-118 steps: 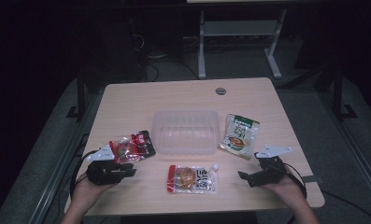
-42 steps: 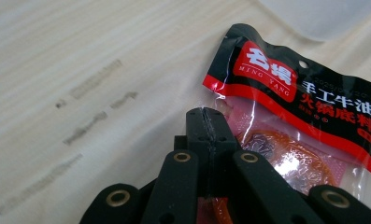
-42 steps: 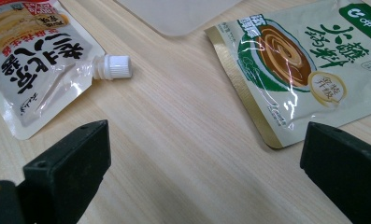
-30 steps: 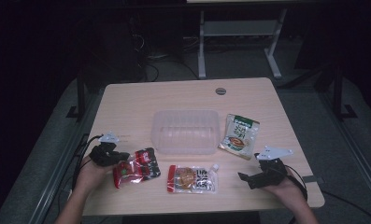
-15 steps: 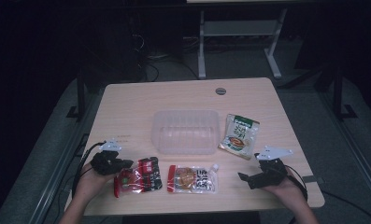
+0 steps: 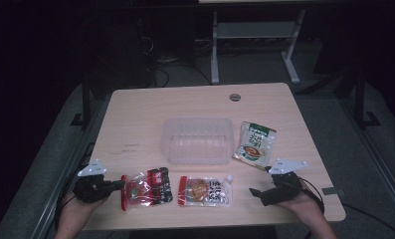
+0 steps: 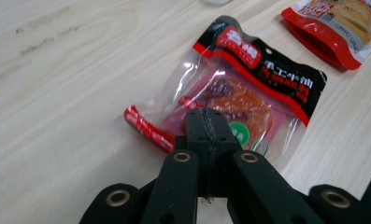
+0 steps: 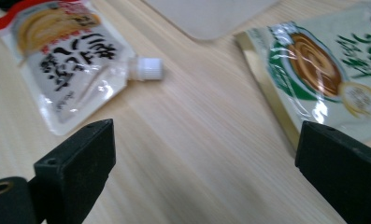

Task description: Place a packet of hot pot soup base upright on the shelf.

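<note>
We're in a lab or test room, not a home. We see a plain light wood desk (image 6: pixel 135 114) with a cable grommet (image 6: pixel 235 97) at its far edge, standing on grey carpet (image 6: pixel 344 129). Far behind it sits the white metal frame of another desk (image 6: pixel 254 40), with loose cables (image 6: pixel 160 64) on the floor to its left. The surroundings are dark and bare; snack pouches (image 6: pixel 205 191) look staged in a row.

My high view is dim, dark beyond the pale wooden table (image 6: pixel 135 119). Glare streaks my clear red-and-black snack packet (image 7: pixel 248 88); the white-capped spout pouch (image 8: pixel 71 60) looks blurred.
</note>
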A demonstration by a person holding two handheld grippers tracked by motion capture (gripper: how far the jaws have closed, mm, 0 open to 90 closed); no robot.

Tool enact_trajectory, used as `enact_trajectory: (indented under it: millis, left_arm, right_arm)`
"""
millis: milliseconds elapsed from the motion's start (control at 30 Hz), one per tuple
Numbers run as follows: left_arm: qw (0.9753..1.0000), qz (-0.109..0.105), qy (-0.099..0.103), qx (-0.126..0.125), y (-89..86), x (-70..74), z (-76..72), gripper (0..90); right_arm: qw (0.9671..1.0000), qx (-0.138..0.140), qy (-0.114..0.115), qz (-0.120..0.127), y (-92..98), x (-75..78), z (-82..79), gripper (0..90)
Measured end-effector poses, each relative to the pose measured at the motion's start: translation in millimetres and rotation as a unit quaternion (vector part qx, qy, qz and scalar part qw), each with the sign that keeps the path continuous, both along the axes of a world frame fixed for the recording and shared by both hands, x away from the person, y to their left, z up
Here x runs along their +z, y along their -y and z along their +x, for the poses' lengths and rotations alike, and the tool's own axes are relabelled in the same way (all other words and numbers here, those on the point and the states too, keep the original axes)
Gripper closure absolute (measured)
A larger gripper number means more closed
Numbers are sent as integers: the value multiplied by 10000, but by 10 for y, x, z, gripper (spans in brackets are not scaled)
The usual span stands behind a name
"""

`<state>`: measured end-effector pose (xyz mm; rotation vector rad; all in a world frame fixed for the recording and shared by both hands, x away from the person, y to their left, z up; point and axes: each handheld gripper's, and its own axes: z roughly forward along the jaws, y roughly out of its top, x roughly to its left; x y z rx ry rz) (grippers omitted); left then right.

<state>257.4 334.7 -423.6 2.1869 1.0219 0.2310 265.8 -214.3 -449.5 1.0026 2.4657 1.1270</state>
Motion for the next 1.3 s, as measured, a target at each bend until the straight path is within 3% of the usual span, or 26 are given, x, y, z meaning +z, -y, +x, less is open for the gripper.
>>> enact_trajectory:
  millis: [133,300,433,600,733,1067,1300]
  left_arm:
    - [9999,-42,-138,-13,-4,-53,25,898]
    - [9996,140,-229,-4,-3,-109,34,898]
    - [9994,168,-301,60,-18,-155,45,898]
    - [9990,208,-379,104,-48,-191,85,898]
    - [9984,293,-479,48,-33,-243,120,898]
    - [9984,225,-506,-137,83,-262,150,898]
    - [9981,199,-561,-159,99,-290,155,898]
  right_arm:
    - [9998,216,23,33,-122,22,-11,46]
    - [9986,526,3,95,-296,52,-2,54]
    - [9973,727,-12,83,-435,78,14,59]
    - [9954,926,-57,252,-612,83,42,59]
    - [9940,1072,-111,193,-780,95,52,59]
    - [9875,1515,-222,387,-1165,183,115,59]
    - [9813,1797,-477,500,-1498,188,187,62]
